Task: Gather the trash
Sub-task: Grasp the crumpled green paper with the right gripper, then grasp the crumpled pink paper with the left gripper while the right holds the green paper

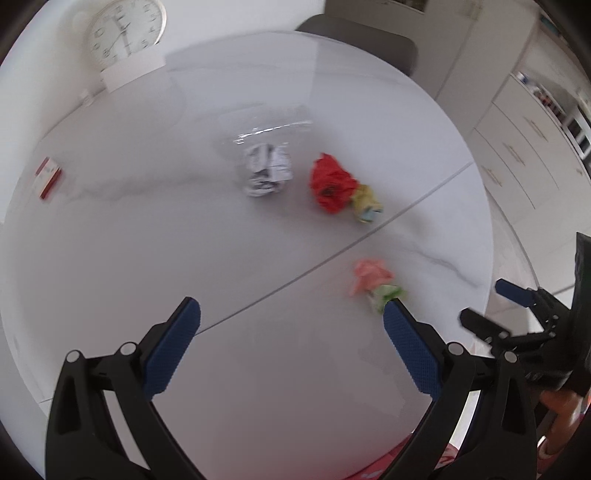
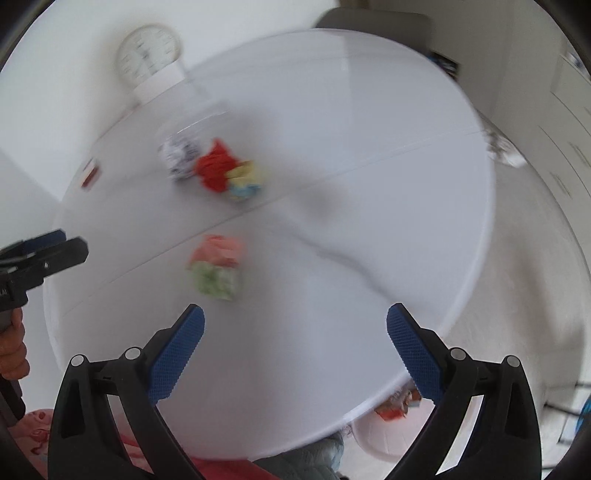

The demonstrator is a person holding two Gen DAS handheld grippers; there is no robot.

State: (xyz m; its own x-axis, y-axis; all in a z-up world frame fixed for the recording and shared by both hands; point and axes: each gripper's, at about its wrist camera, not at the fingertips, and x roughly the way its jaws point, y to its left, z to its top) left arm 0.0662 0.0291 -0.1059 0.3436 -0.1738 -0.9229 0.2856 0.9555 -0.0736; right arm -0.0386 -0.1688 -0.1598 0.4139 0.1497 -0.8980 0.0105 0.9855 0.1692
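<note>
Currently both tools hover above a round white worktop [image 1: 258, 369] of glossy, marble-veined finish, crossed by a thin seam. The left hand-held gripper [image 1: 291, 314] stands with its jaws spread wide and empty; its pads are blue and knurled on black frames. The right hand-held gripper [image 2: 295, 319] is likewise parted wide and holds nothing.

A crumpled pink-and-green paper wad [image 1: 375, 284] lies on the worktop just beyond the left tool's right fingertip, at about 1 o'clock from the gap. In the right wrist view the same wad sits near the left fingertip, at about 11 o'clock.

Farther off, at 12 o'clock in the left view, lies a crumpled white printed paper ball [image 1: 266, 170], partly under a clear plastic wrap [image 1: 266, 123]. Just beside it, toward 1 o'clock, a red crumpled wad [image 1: 330, 184] touches a yellow-and-blue wad [image 1: 365, 204].

A small red-and-white box [image 1: 48, 177] lies near the worktop's edge at 10 o'clock. A white round clock [image 1: 125, 31] stands beyond the far rim. Both views are motion-blurred.
</note>
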